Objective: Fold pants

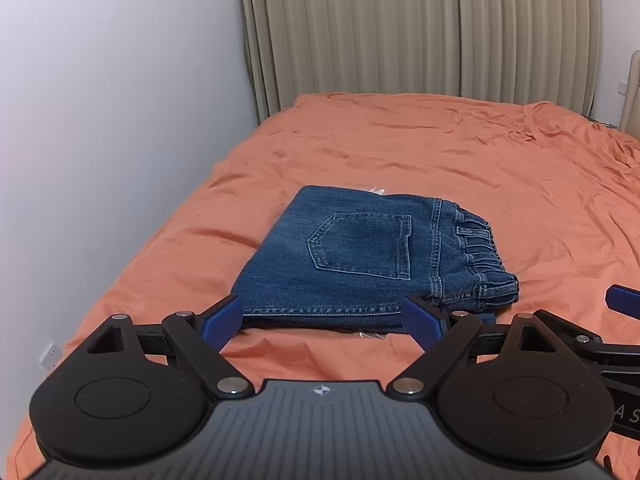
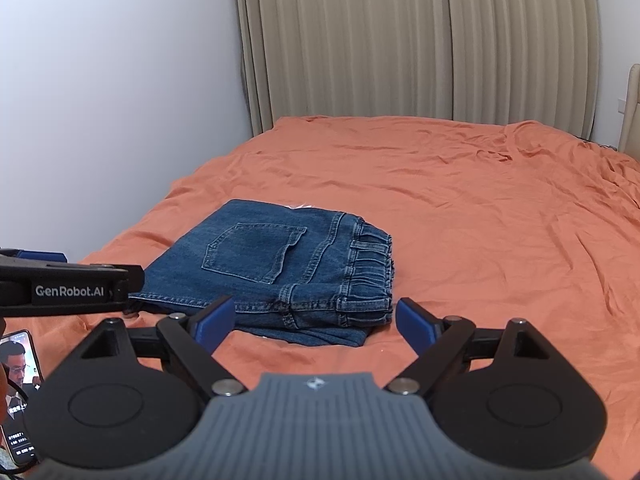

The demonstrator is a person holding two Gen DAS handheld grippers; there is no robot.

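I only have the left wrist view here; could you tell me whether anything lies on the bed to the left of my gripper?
Observer: Yes, a phone lies at the near left, its screen lit.
Operator: Thank you. Is the right gripper holding the jeans?
Observer: No, the right gripper is open and empty, just short of the folded jeans.
Operator: And where is the waistband?
Observer: Toward the right gripper's side, its elastic edge stacked neatly.

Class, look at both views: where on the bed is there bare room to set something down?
Bare sheet lies right of the jeans and beyond them to the curtains. A narrower strip runs between jeans and wall. It is crowded nearest us, by both open grippers and a phone.
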